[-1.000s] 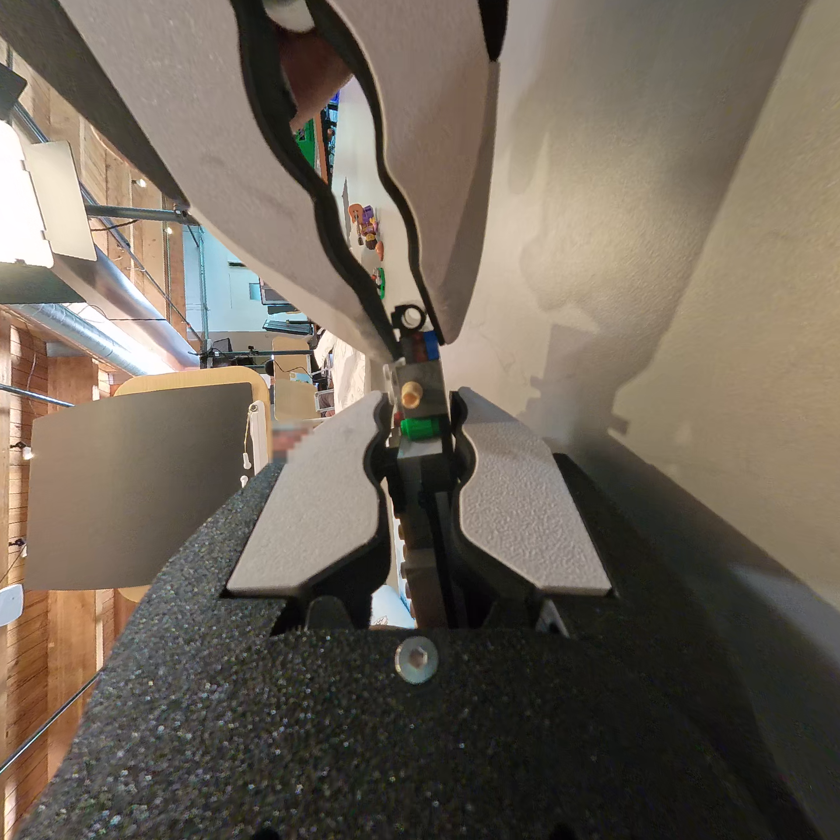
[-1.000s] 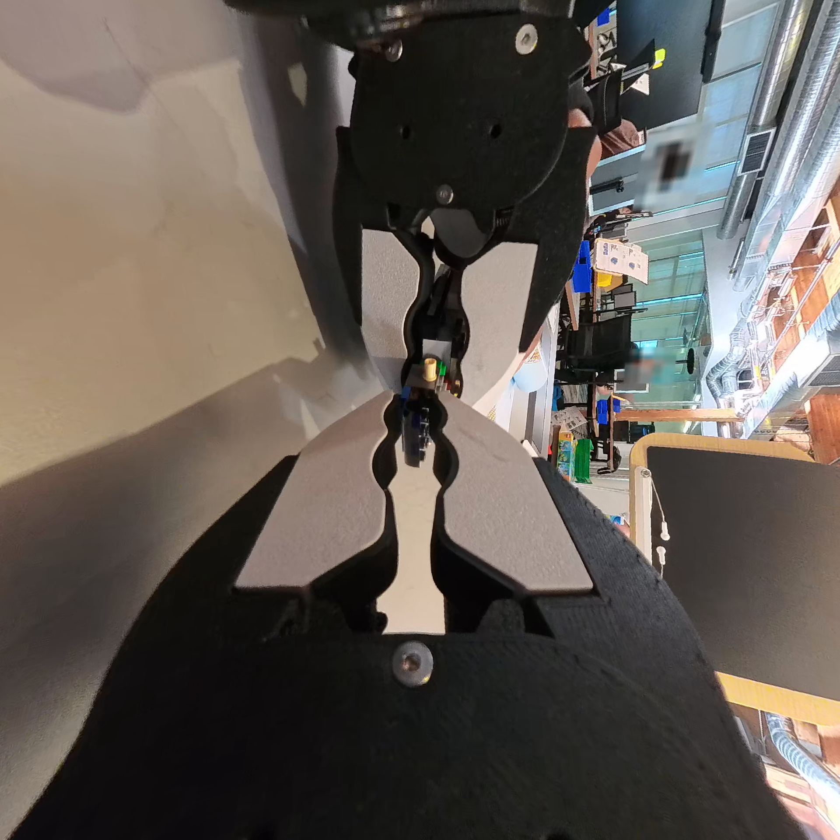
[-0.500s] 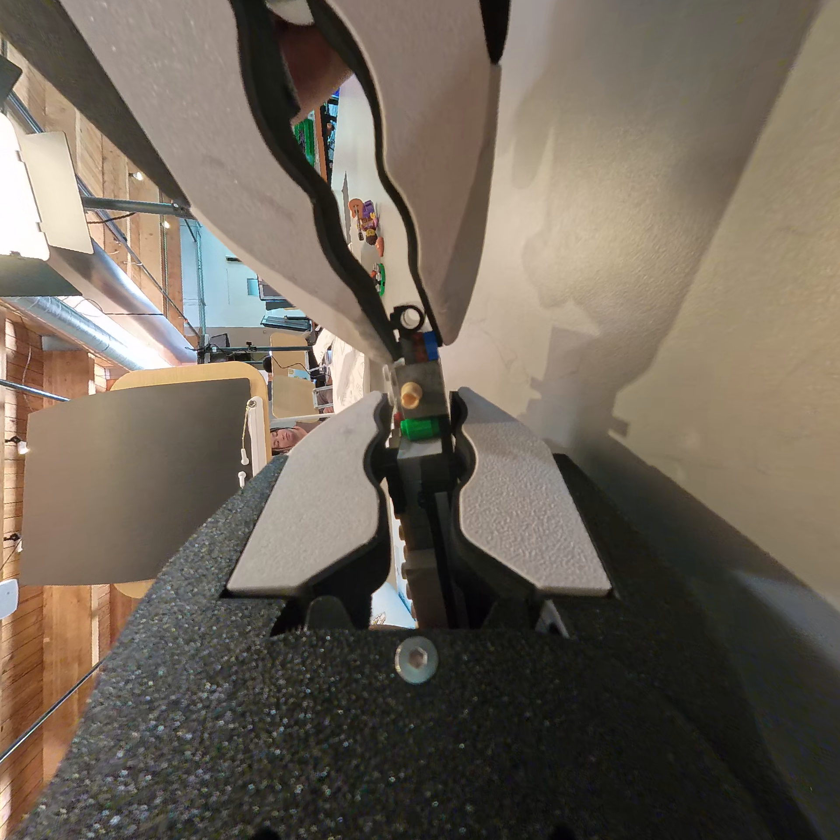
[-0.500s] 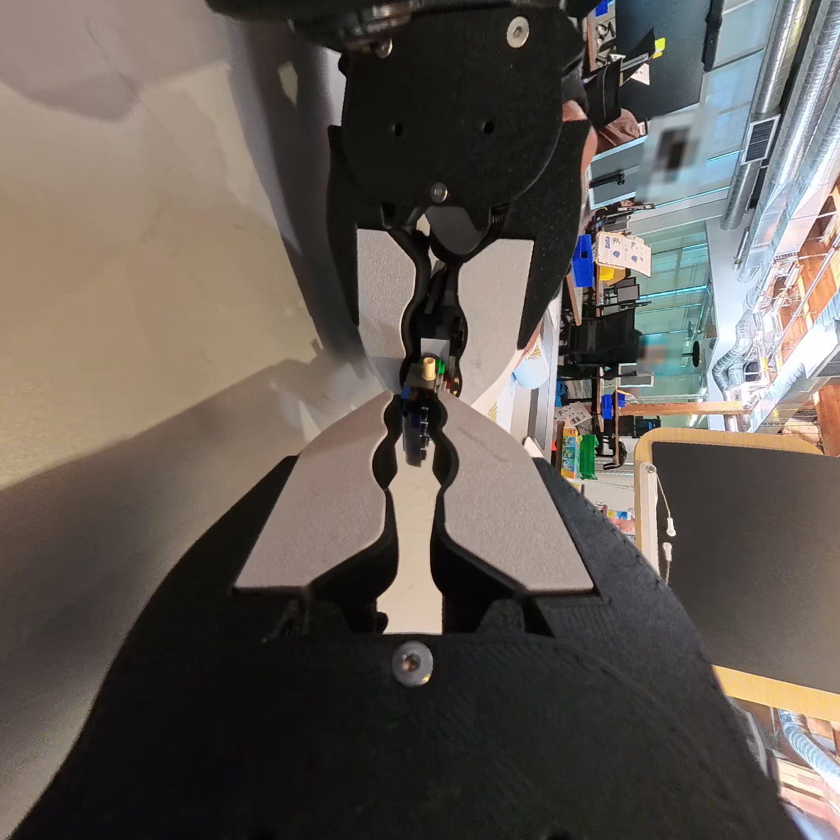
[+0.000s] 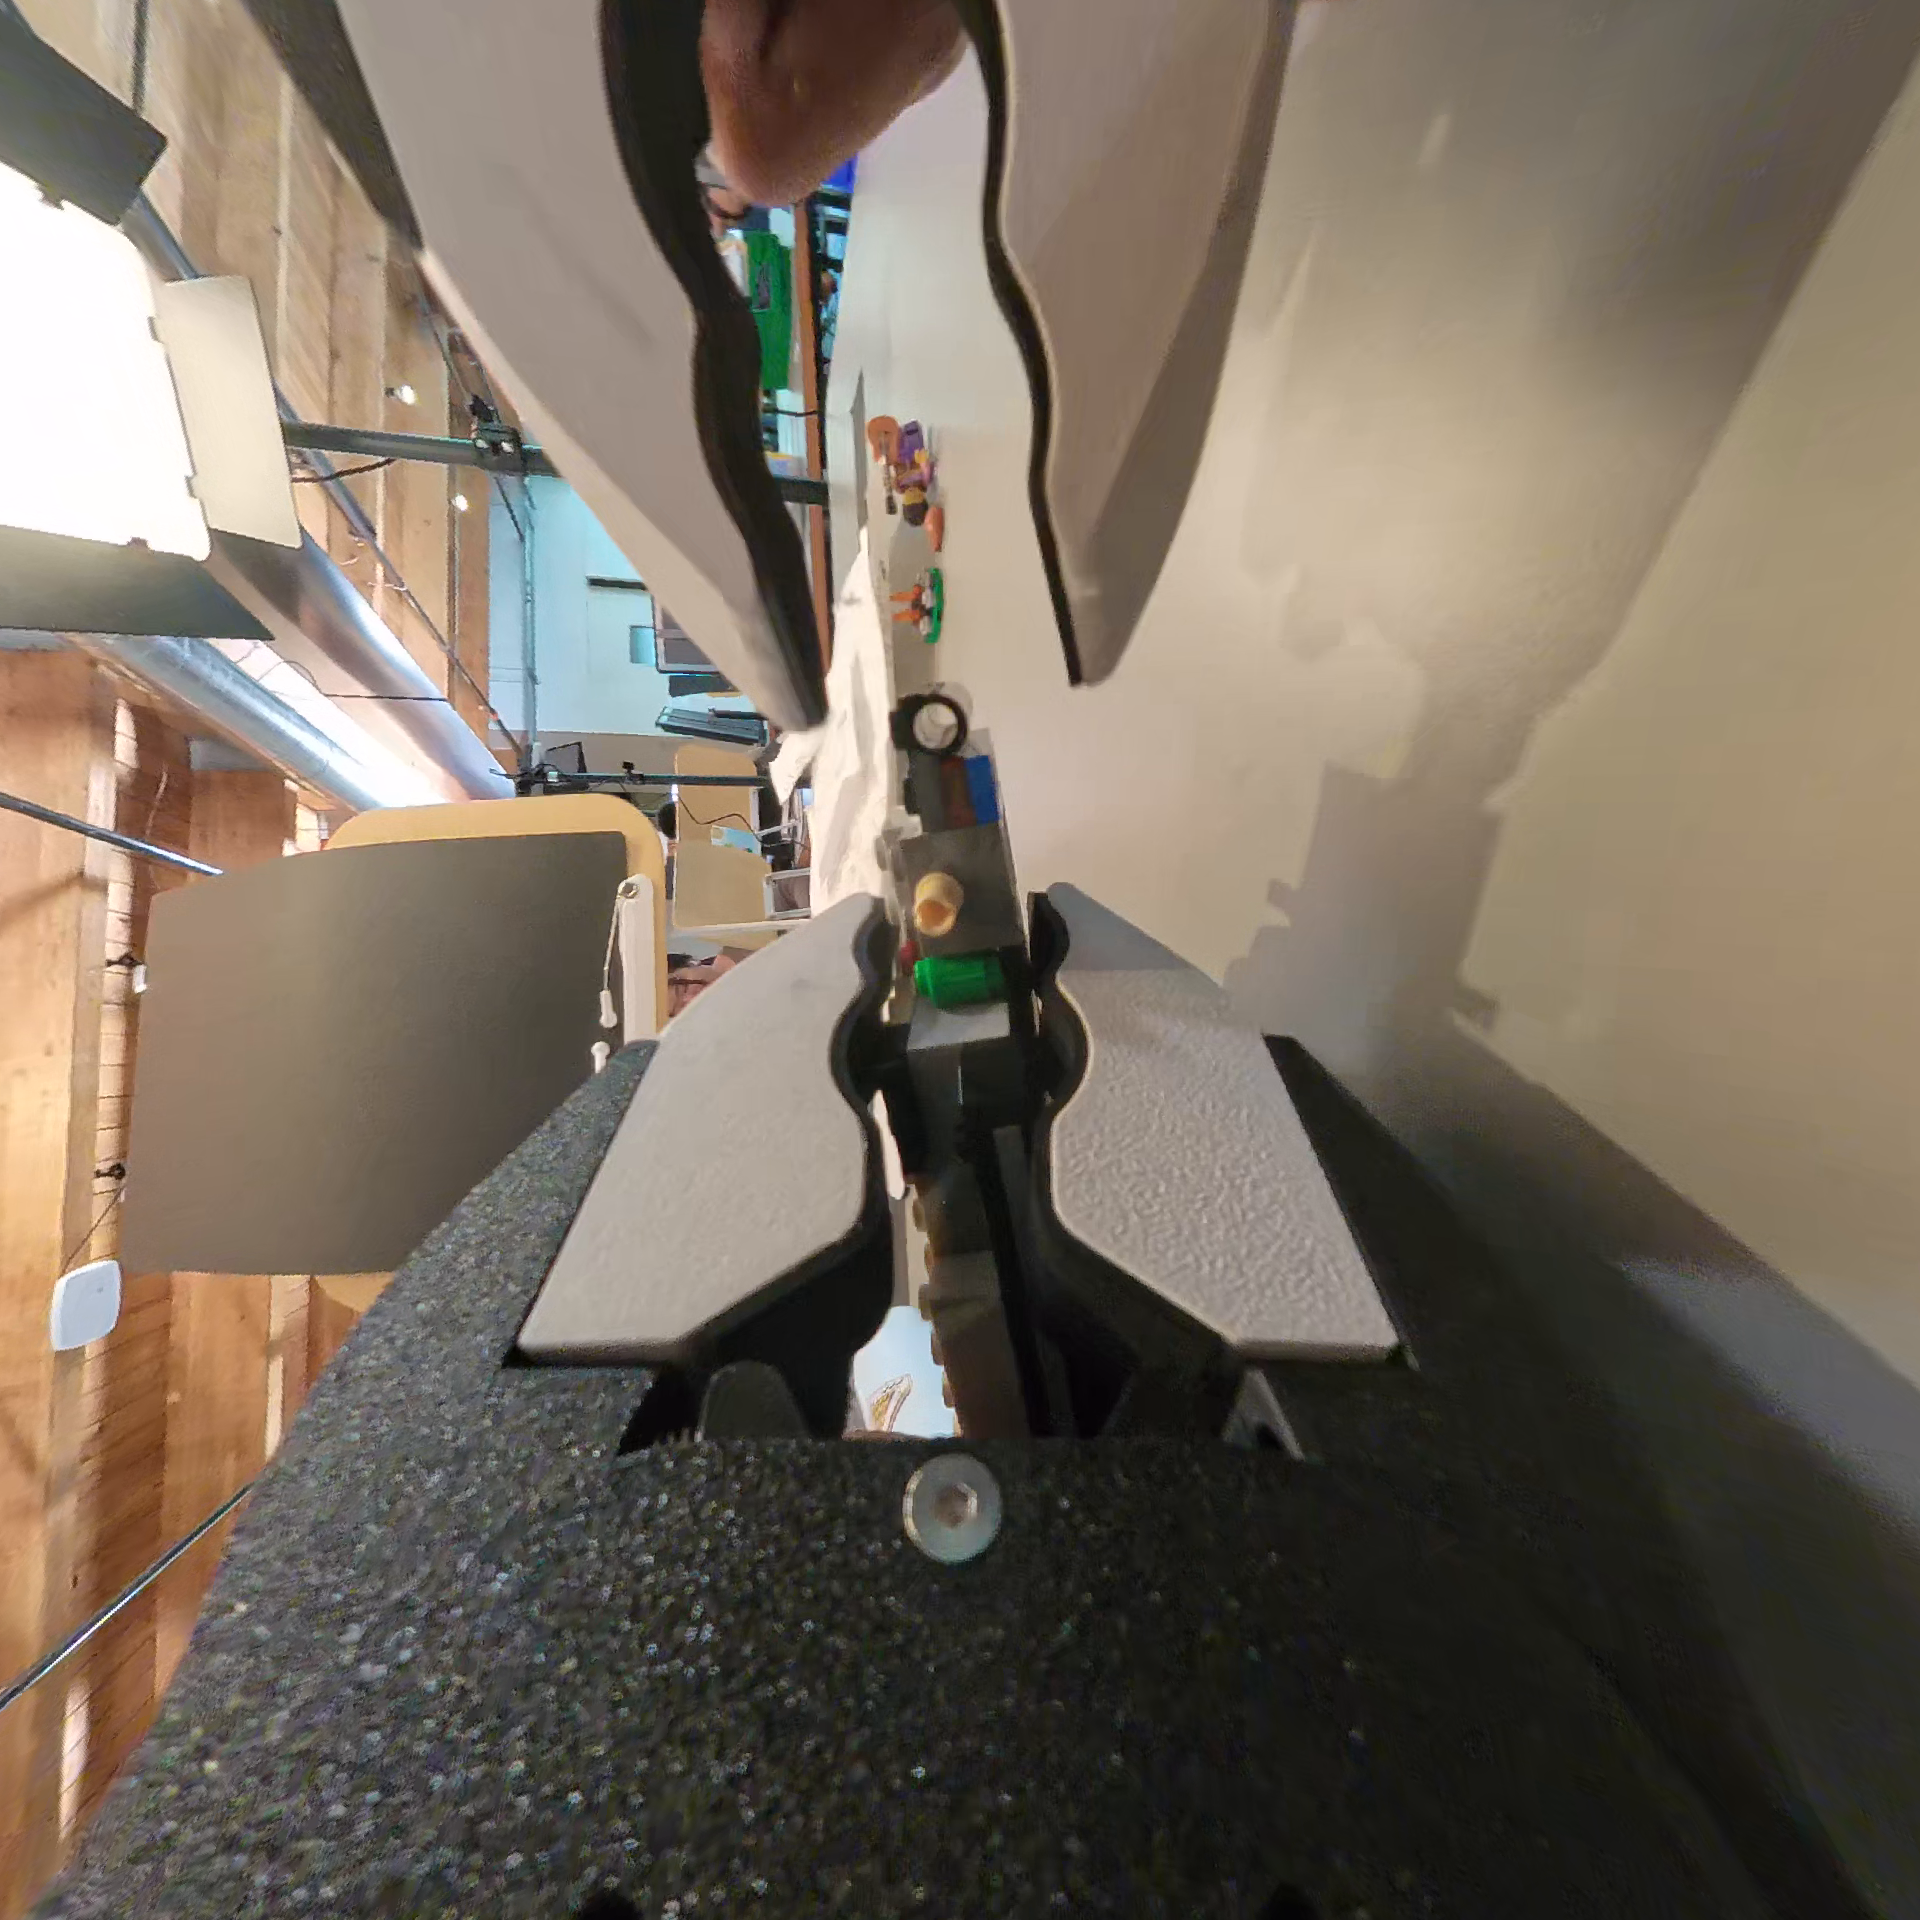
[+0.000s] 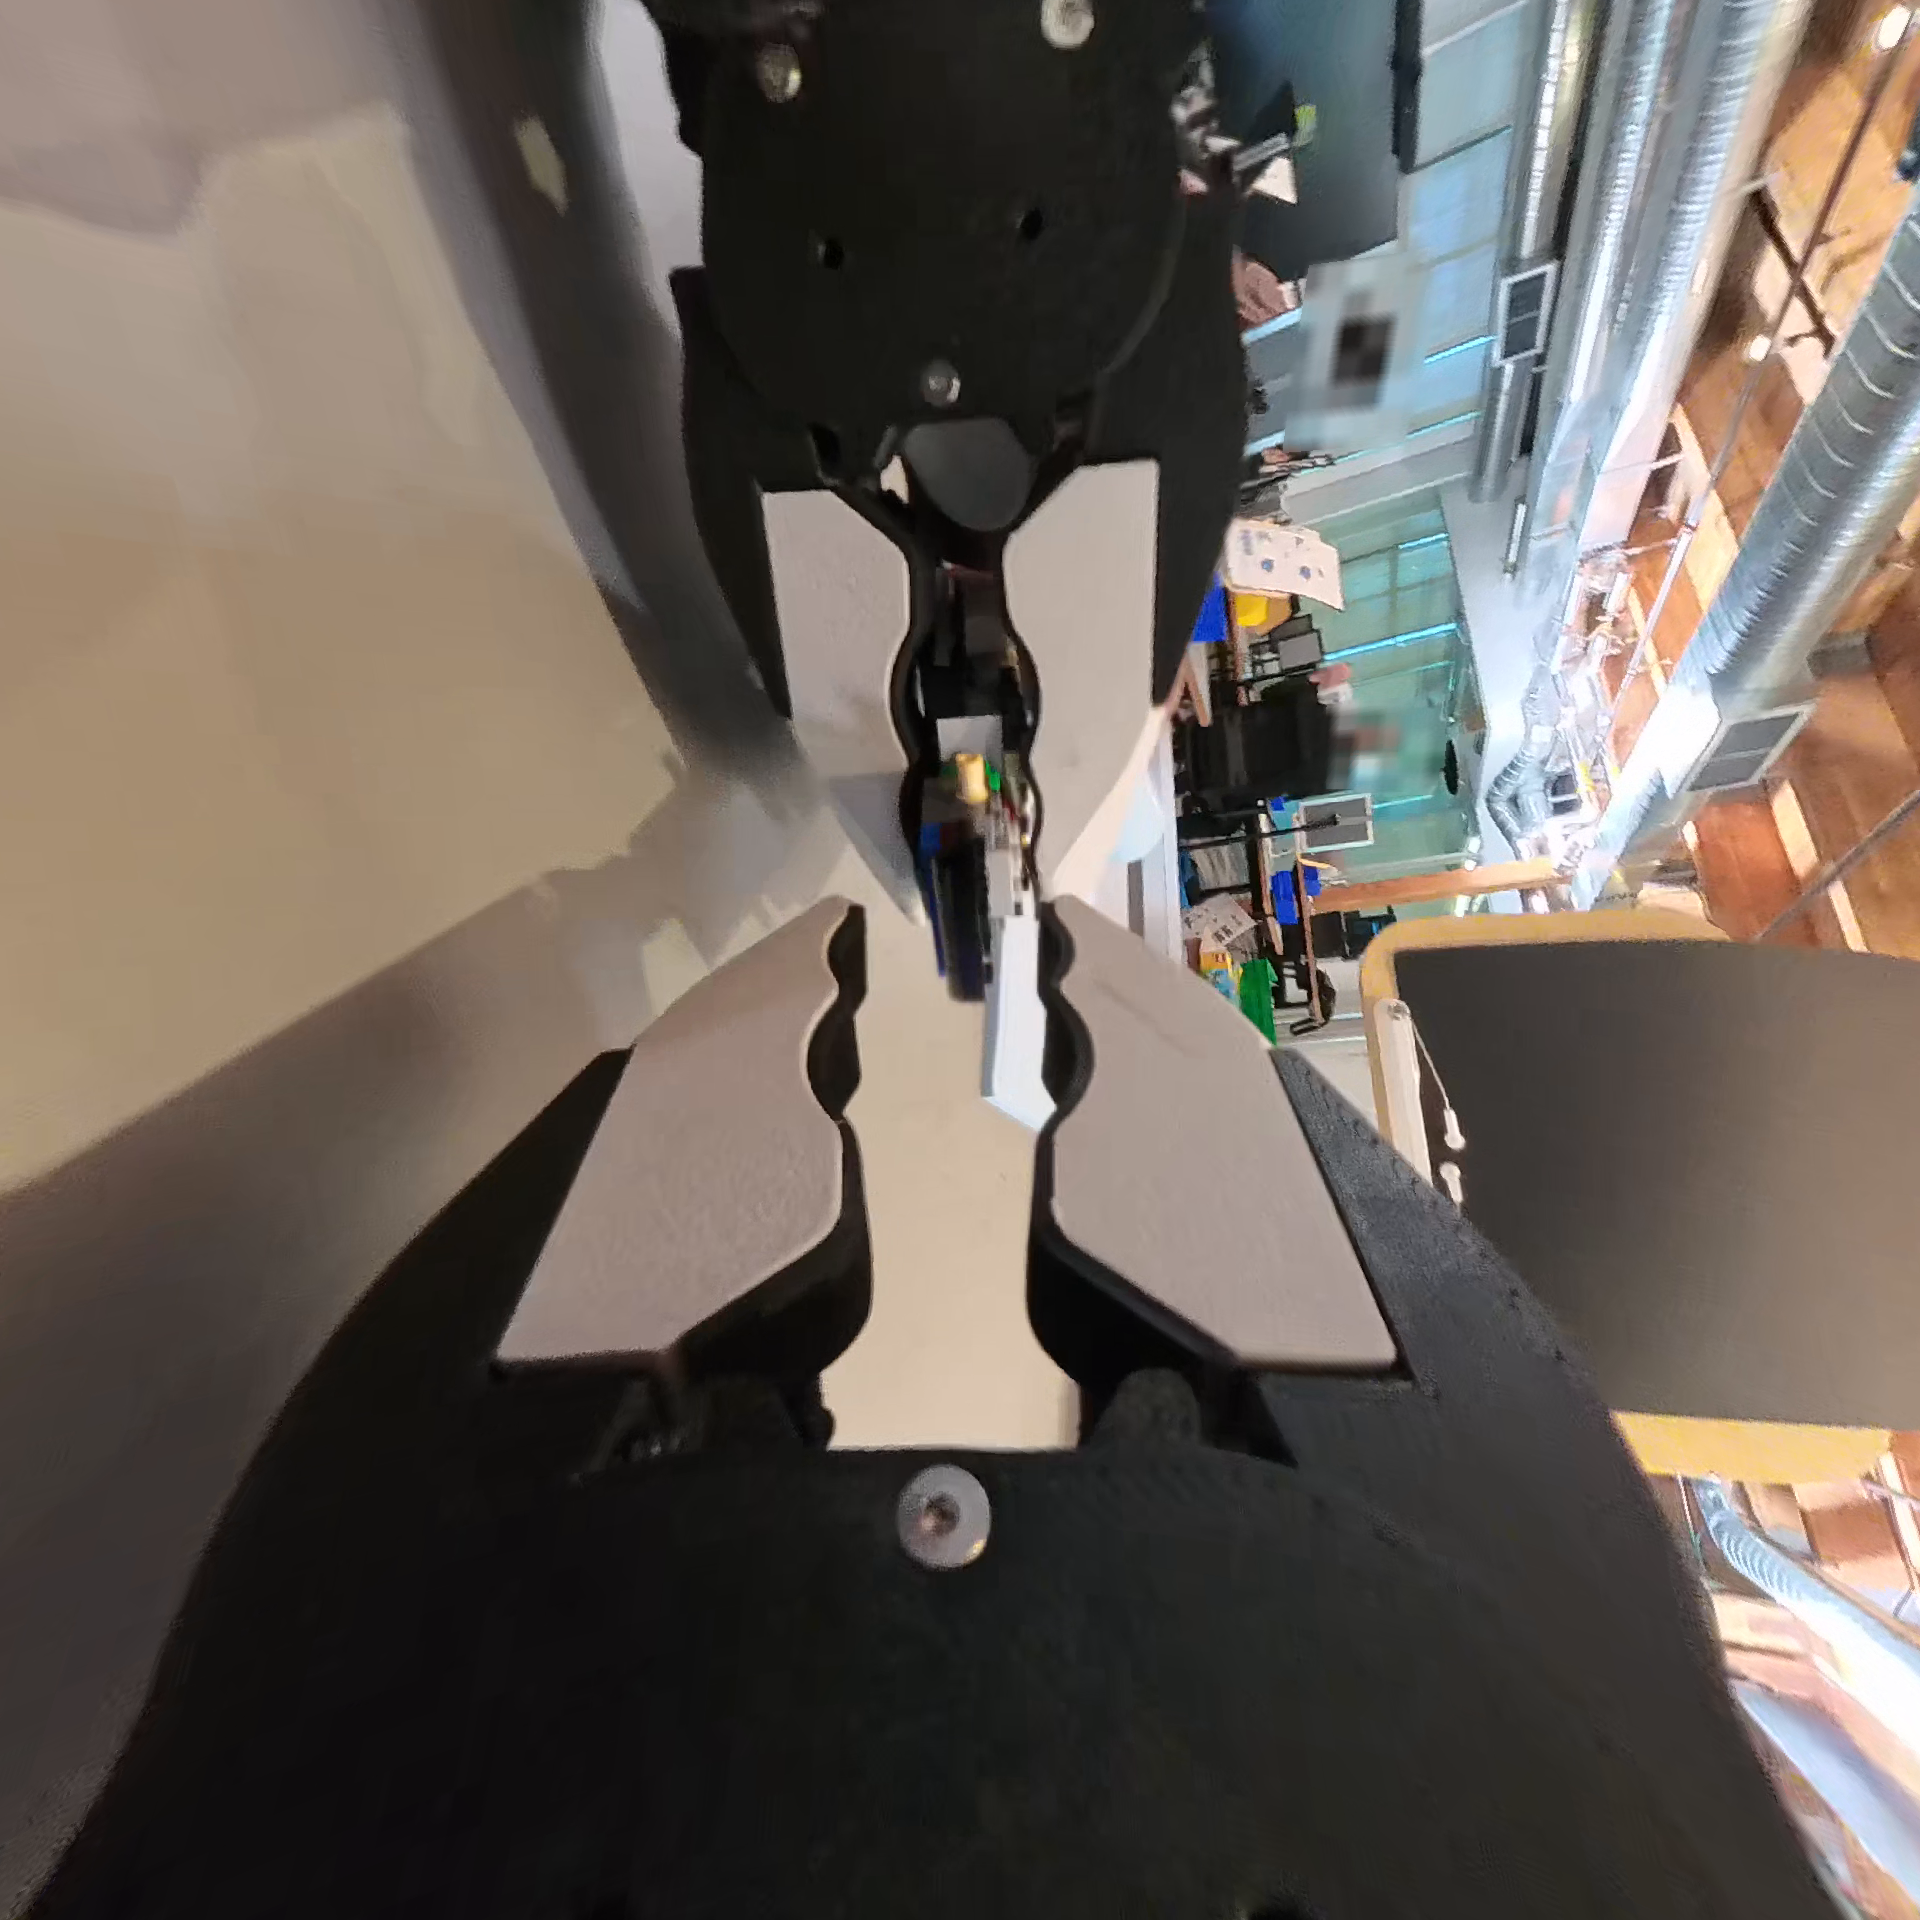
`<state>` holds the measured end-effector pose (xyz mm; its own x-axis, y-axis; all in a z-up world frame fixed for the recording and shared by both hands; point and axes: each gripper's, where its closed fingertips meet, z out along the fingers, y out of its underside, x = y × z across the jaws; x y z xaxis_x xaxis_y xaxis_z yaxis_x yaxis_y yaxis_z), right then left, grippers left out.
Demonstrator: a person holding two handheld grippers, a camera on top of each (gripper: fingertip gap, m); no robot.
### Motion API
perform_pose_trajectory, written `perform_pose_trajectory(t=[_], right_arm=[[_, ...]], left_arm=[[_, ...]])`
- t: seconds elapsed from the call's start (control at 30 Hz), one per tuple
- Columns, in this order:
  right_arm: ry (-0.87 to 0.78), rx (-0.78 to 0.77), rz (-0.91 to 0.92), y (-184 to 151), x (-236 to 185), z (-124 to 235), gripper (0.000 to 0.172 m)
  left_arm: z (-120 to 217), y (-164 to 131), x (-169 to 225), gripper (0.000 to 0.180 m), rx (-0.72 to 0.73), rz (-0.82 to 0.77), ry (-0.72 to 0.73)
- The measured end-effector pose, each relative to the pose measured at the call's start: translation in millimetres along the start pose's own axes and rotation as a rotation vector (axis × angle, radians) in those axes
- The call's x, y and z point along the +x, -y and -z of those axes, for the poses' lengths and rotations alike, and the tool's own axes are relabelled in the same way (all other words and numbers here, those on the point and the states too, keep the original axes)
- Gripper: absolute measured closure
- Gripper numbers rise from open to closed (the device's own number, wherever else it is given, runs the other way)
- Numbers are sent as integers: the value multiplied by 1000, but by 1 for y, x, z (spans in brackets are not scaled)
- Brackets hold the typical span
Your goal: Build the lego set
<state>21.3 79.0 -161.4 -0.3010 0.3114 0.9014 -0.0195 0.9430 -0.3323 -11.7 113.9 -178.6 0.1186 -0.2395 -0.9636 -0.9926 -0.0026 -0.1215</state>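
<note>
My left gripper [image 5: 961,925] is shut on a small toy brick assembly [image 5: 966,862] made of grey blocks with a tan stud, a green piece, a blue piece and a black ring at its far end. The assembly sticks out towards my right gripper [image 5: 940,686], which faces it with its fingers spread apart. In the right wrist view my right gripper [image 6: 951,925] is open. The assembly [image 6: 961,894], held by the left gripper [image 6: 977,769] opposite, reaches in between the right fingertips with a clear gap on the left side.
A white table carries small toy figures [image 5: 914,478] and a green piece [image 5: 930,608] farther off. A dark chair back [image 5: 364,1049] stands to the side and also shows in the right wrist view [image 6: 1662,1164]. A hand [image 5: 810,94] is behind the right gripper. Tip to tip, the grippers are about 5 cm apart.
My right gripper was shut on the far end of the assembly; it has opened and let go. My left gripper keeps its hold, unmoved.
</note>
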Motion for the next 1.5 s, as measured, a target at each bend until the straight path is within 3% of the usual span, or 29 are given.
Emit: perform_pose_trajectory(t=[0.27, 0.87, 1.03, 1.23, 1.5], right_arm=[[-114, 33, -123, -8, 18, 5, 139], [-131, 208, -287, 23, 30, 12, 141], [-130, 198, -216, 26, 26, 10, 140], [-115, 99, 10, 24, 9, 0, 143], [-124, 57, 129, 25, 5, -5, 156]], left_arm=[[5, 0, -9, 155, 95, 57, 51], [26, 20, -29, 155, 315, 232, 74], [25, 21, -30, 155, 319, 201, 69], [21, 22, -25, 155, 276, 62, 76], [20, 22, -14, 155, 237, -57, 70]])
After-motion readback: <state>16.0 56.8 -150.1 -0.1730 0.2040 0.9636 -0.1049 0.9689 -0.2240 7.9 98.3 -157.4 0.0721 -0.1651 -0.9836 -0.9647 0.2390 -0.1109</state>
